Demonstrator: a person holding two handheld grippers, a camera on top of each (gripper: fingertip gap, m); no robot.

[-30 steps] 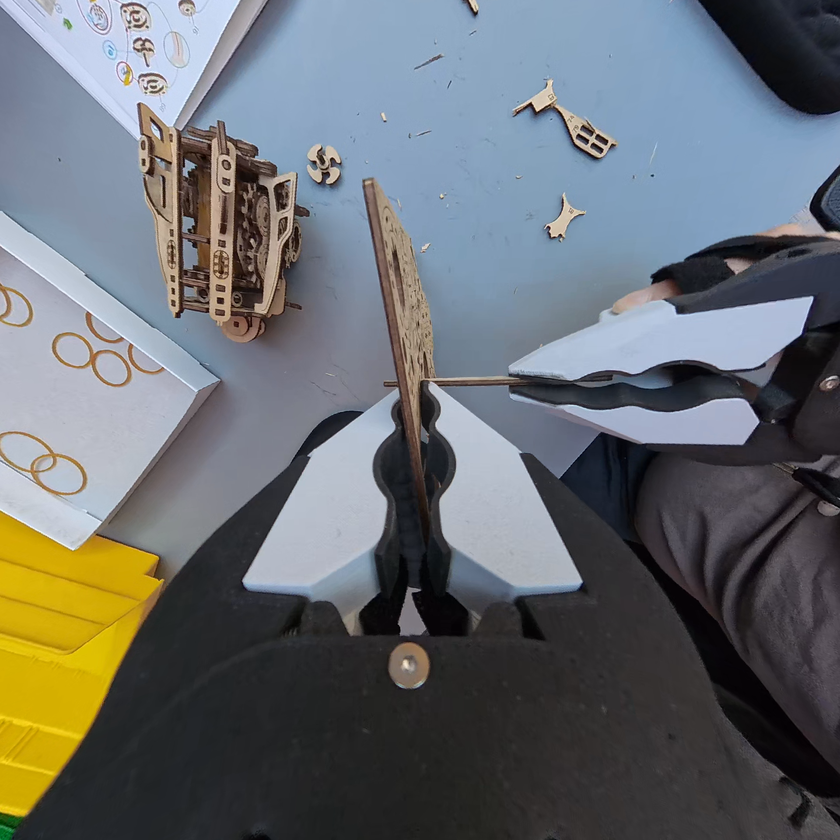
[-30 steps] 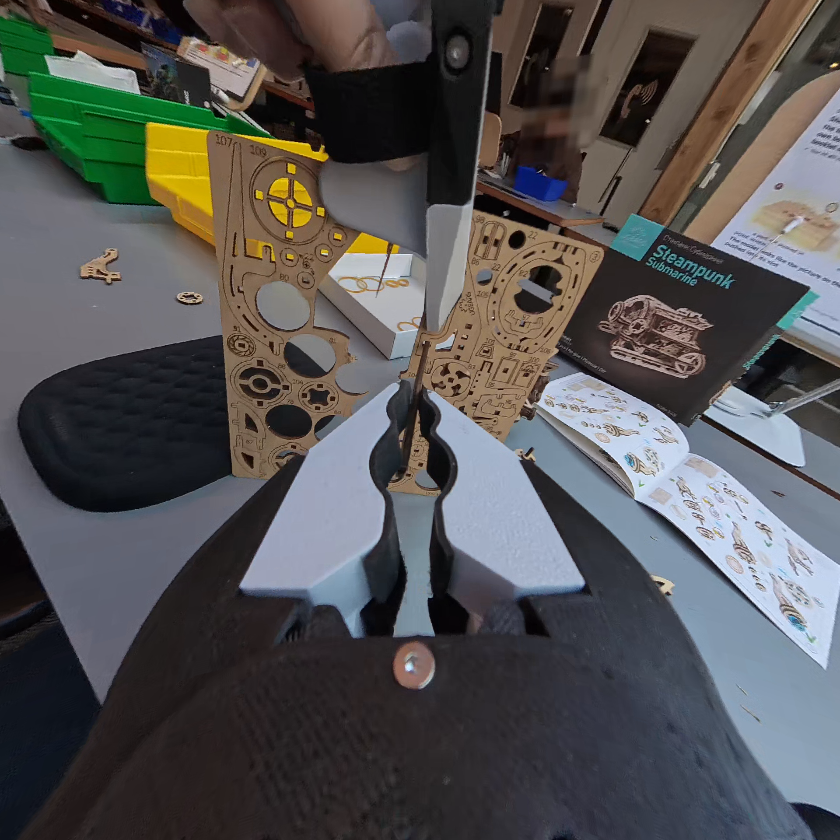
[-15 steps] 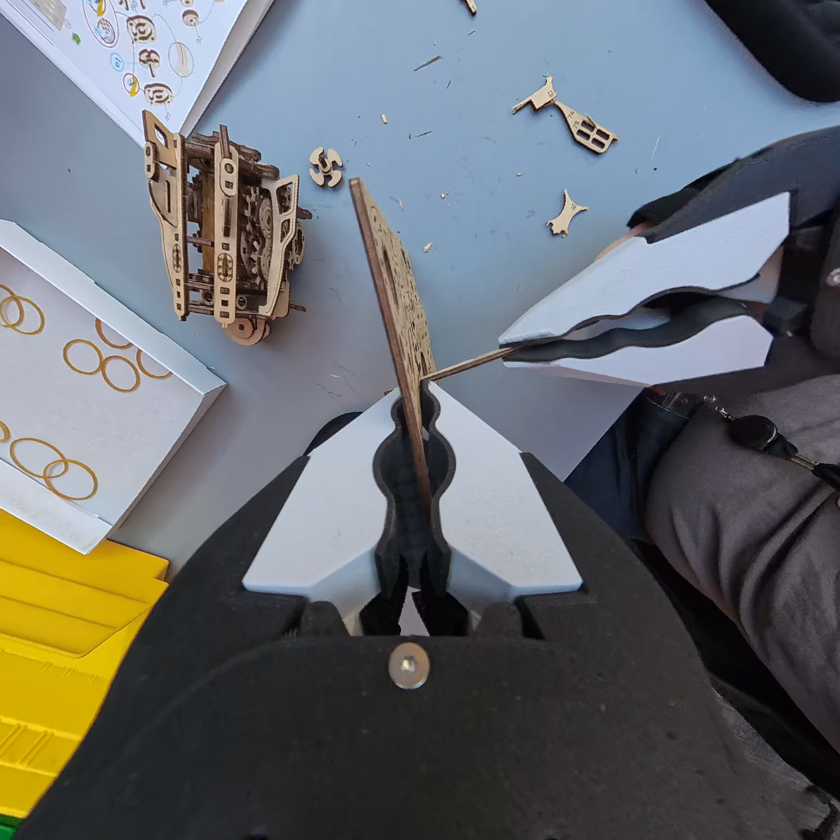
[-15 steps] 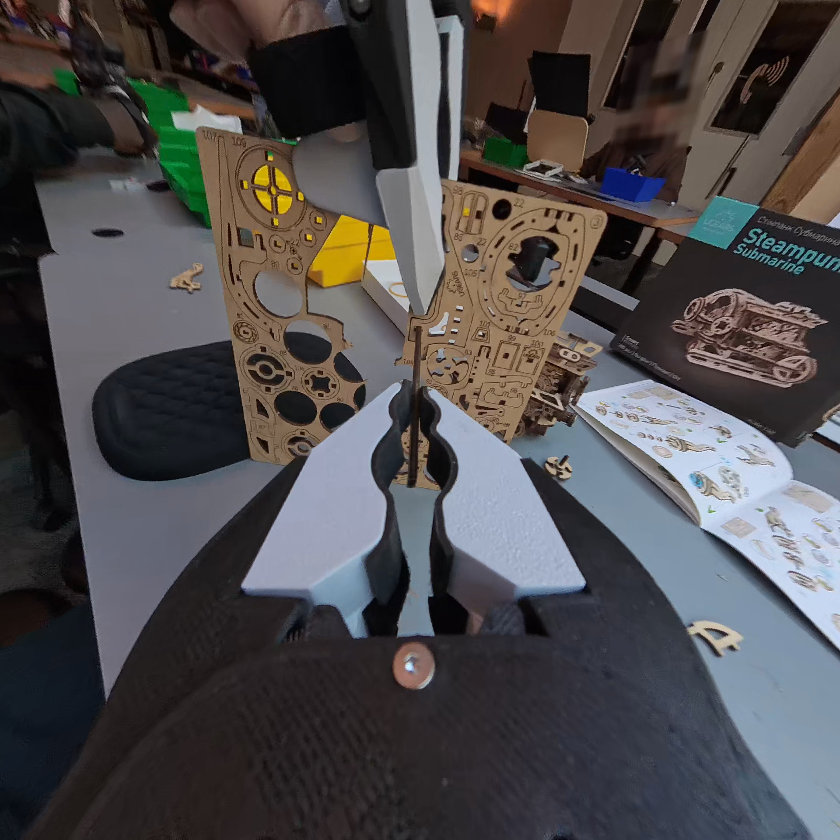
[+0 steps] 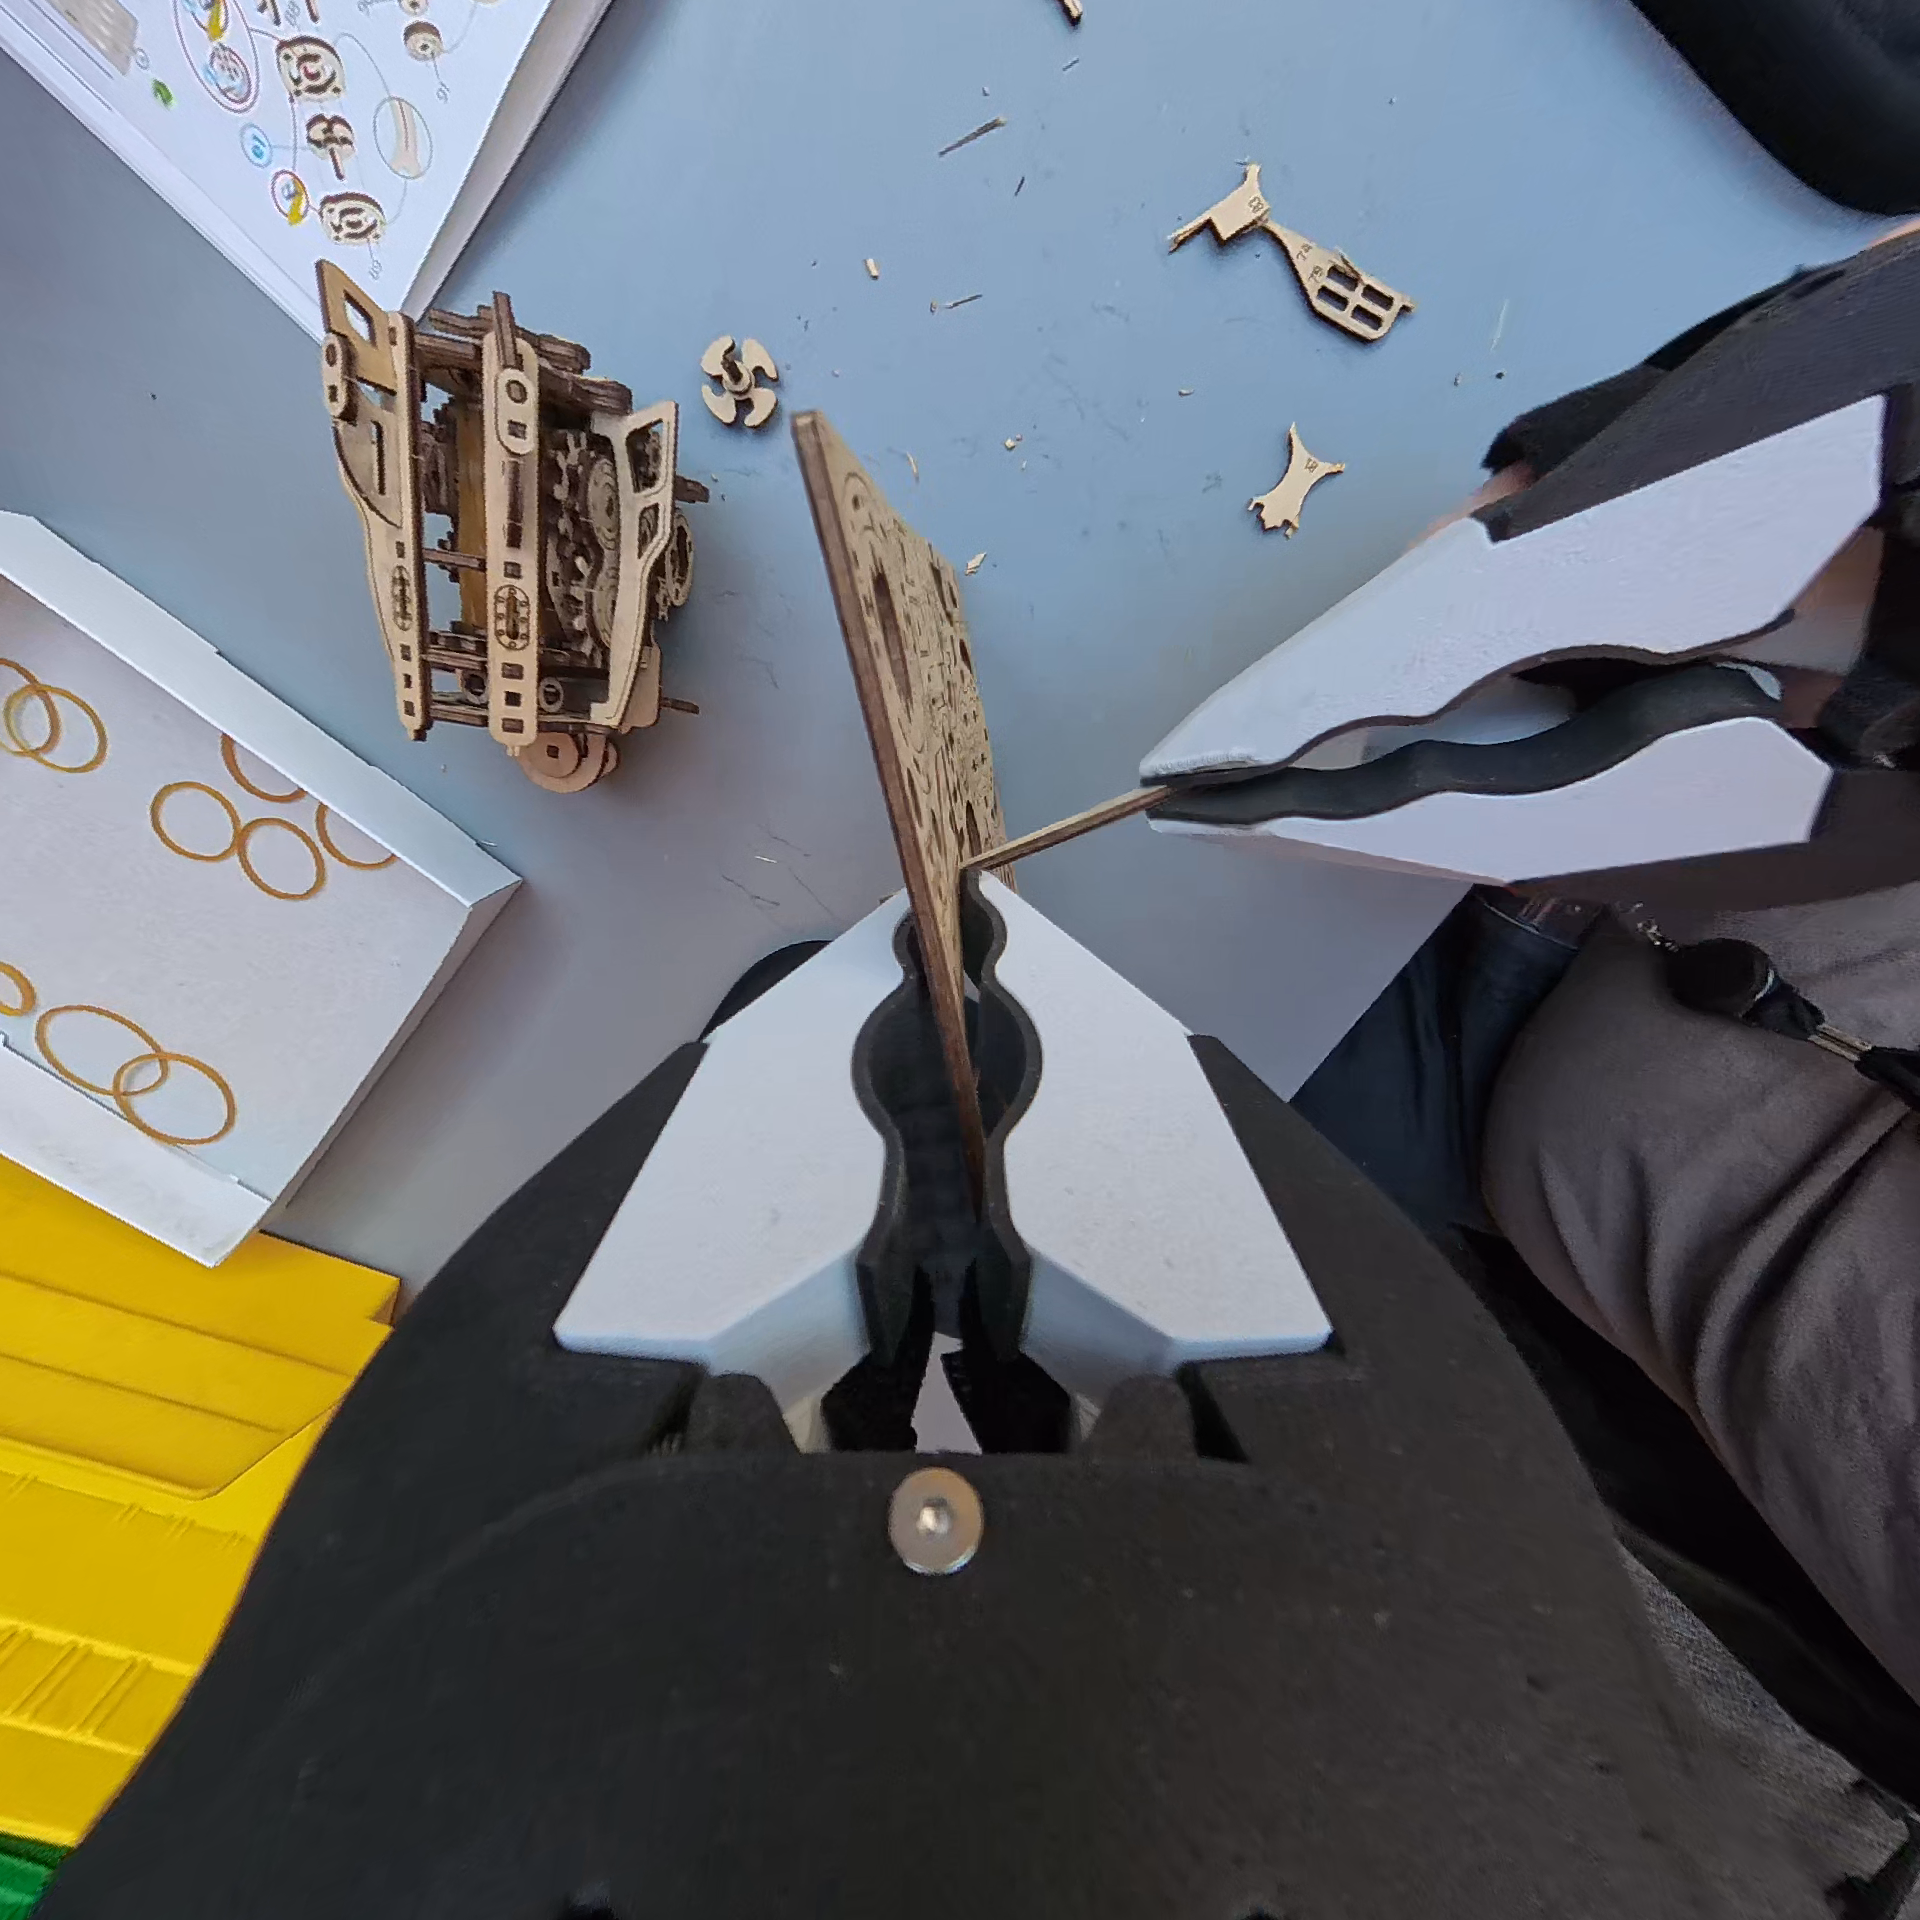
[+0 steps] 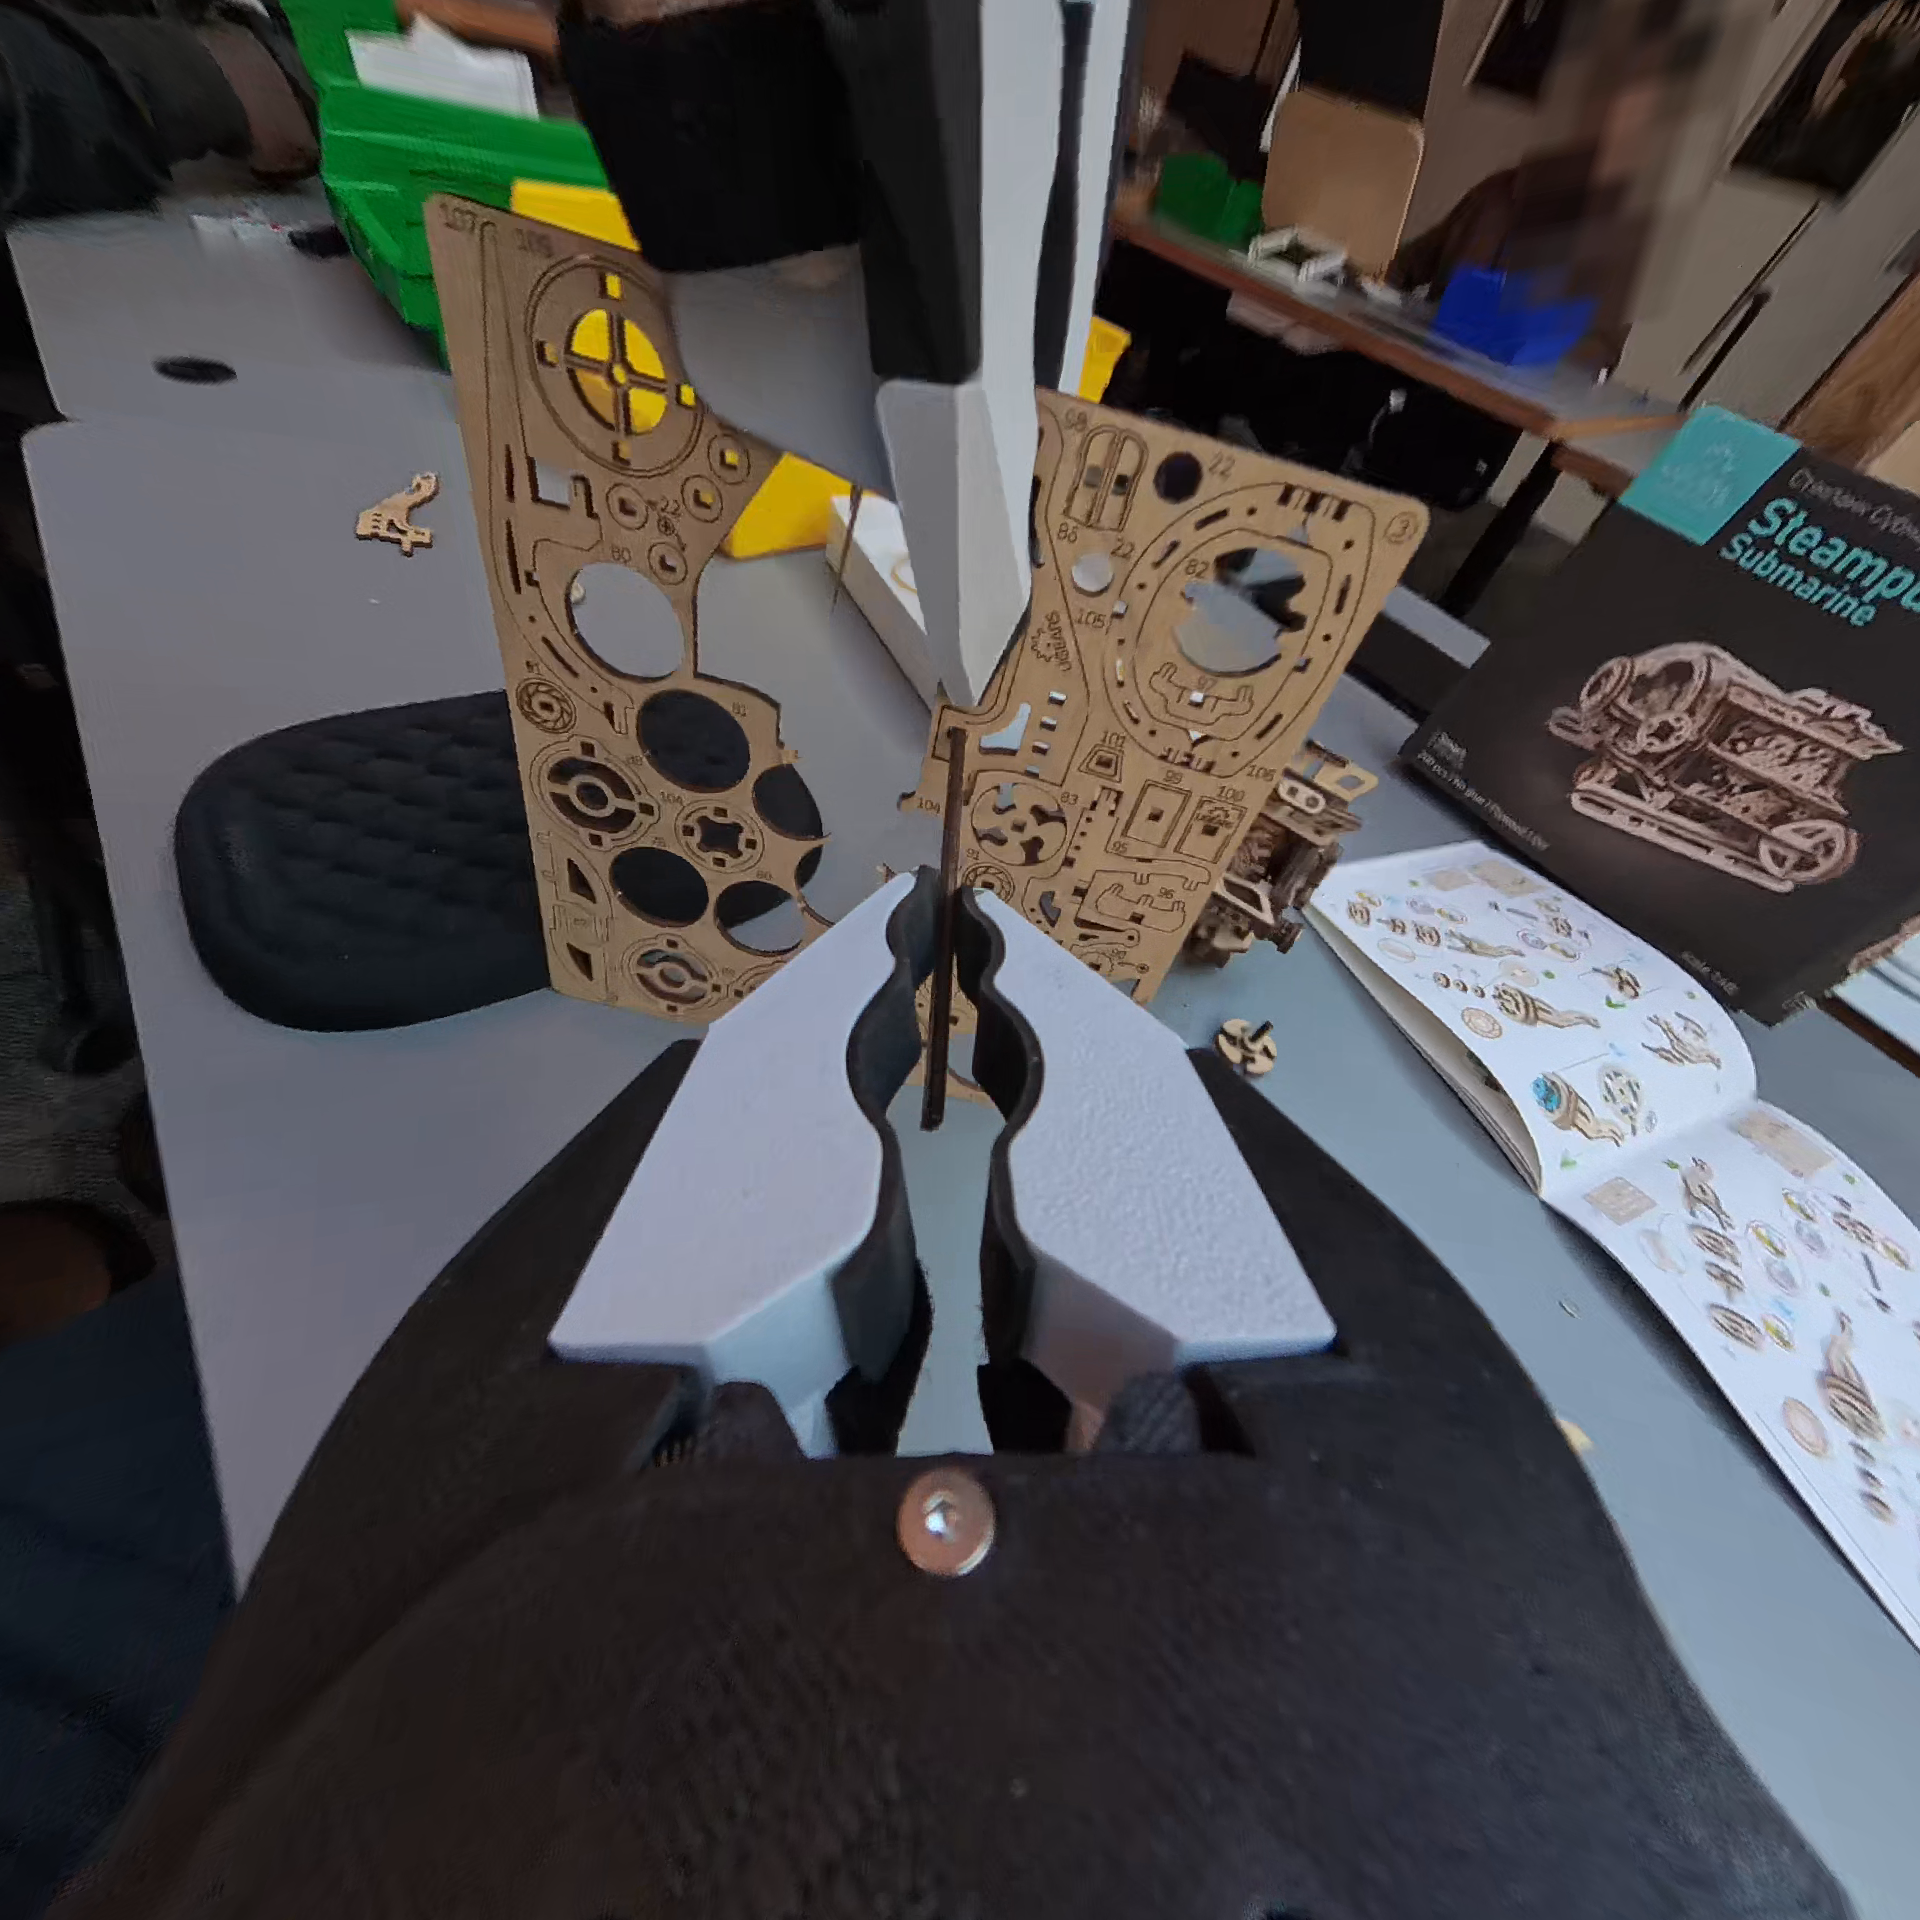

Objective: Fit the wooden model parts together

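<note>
Plywood sheet edge-on between left gripper fingertips (pinched); strip likewise in right gripper

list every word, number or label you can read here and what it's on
I won't copy out writing; here is what bears it.
Wooden parts sheet: engraved part numbers, legible.
Black box: teal title lettering, legible; small print blurred.
Instruction booklet: print too small to read.
Loose wooden offcut: small engraved numbers.
</note>
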